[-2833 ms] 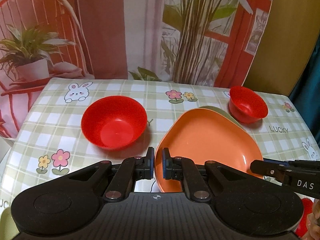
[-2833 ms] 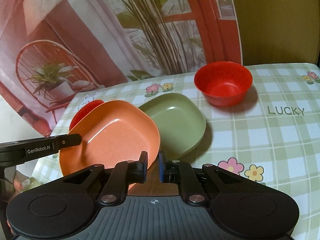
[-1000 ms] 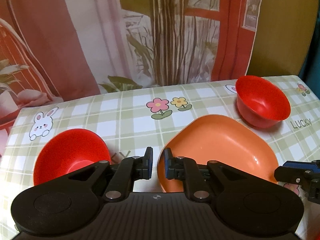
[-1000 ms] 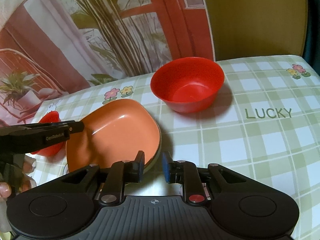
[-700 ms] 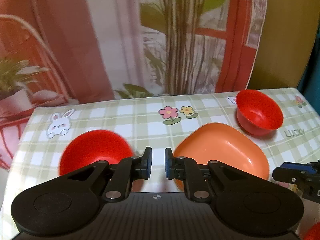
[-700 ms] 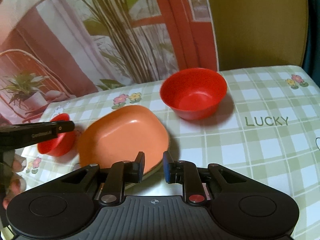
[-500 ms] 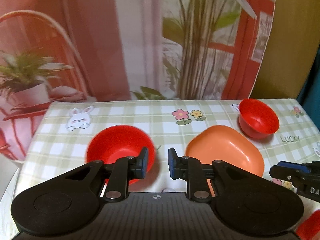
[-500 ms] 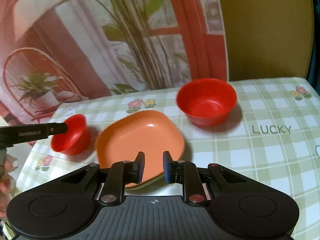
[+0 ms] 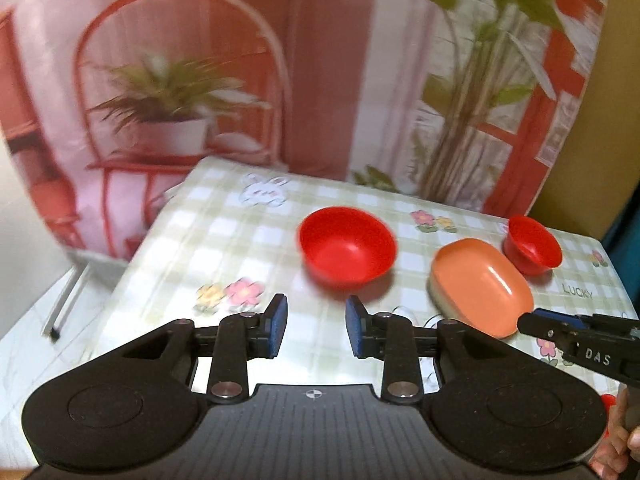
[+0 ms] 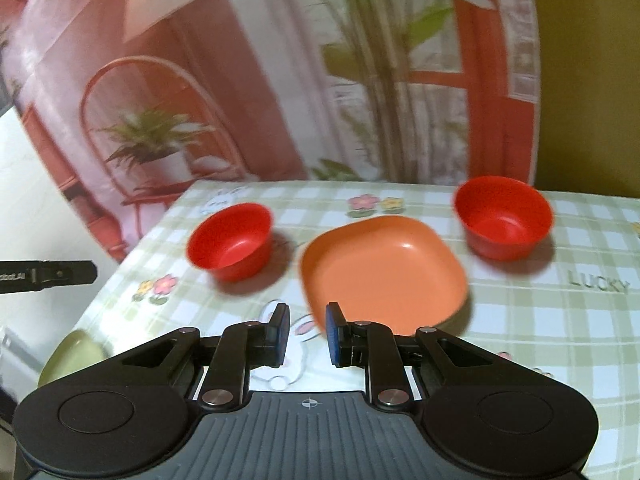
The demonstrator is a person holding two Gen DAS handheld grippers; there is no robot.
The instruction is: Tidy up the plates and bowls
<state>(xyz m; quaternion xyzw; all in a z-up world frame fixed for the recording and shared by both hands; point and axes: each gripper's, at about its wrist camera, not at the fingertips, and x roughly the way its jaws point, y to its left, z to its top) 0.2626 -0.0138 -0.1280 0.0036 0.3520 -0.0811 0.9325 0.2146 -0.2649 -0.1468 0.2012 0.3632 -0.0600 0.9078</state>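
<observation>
**Plates stacked, bowls still apart**

Table point(image 10: 560, 320): orange plate point(image 10: 384, 268) mid-table on a green one; red bowl point(image 10: 230, 242) toward left edge, second red bowl point(image 10: 502, 222) toward right edge, by "LUCKY" print; left gripper point(image 9: 316, 326) opening, empty; right gripper point(image 10: 307, 332) narrowly parted, empty; risk: rim pinch tips a bowl.

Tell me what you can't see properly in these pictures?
- Green plate, left view: only a sliver shows under the orange plate; hidden in the right view.
- Green thing, right view: cut off by the gripper body, too blurred to name.
- Red thing, left view: hidden behind the right gripper.
- Backdrop plant: blurred.
</observation>
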